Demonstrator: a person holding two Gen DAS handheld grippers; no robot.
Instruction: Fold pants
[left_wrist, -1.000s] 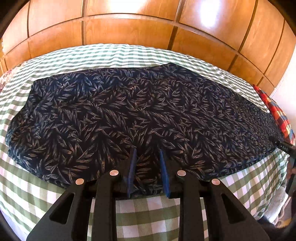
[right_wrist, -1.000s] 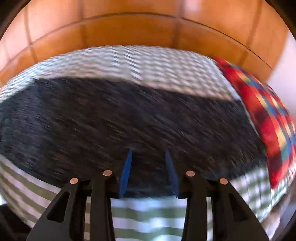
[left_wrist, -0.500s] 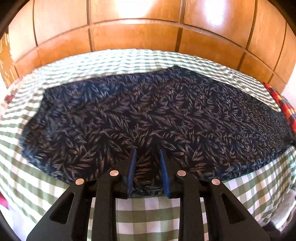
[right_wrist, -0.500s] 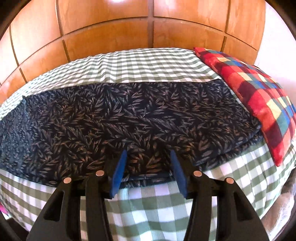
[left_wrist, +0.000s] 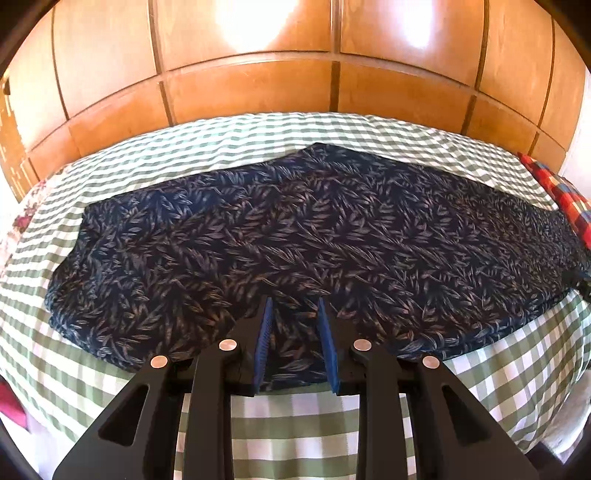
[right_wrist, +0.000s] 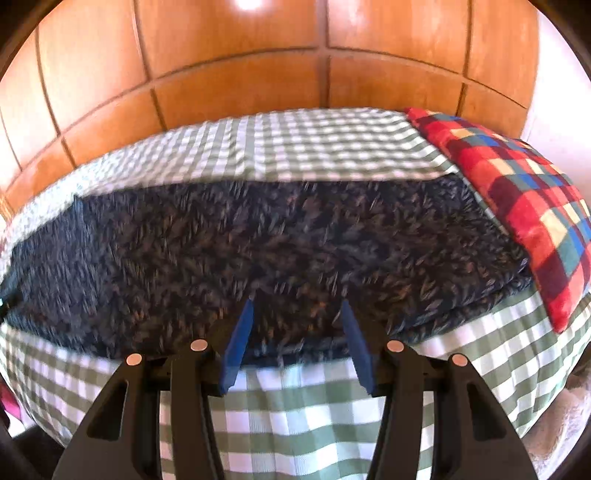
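Dark navy pants with a tan leaf print (left_wrist: 295, 236) lie flat and lengthwise across a bed, folded in half along their length. My left gripper (left_wrist: 294, 303) is open and empty, just above the near edge of the pants near their middle. My right gripper (right_wrist: 298, 304) is open and empty, above the near edge of the pants (right_wrist: 258, 251) toward their right end. The right wrist view is blurred by motion.
The bed has a green and white checked cover (left_wrist: 332, 421). A red, blue and yellow checked pillow (right_wrist: 517, 206) lies at the right end, touching the pants. A wooden panelled wall (left_wrist: 295, 66) stands behind the bed.
Both grippers have shifted left along the near edge of the pants. The right gripper's jaws have opened wider. The pants have not moved.
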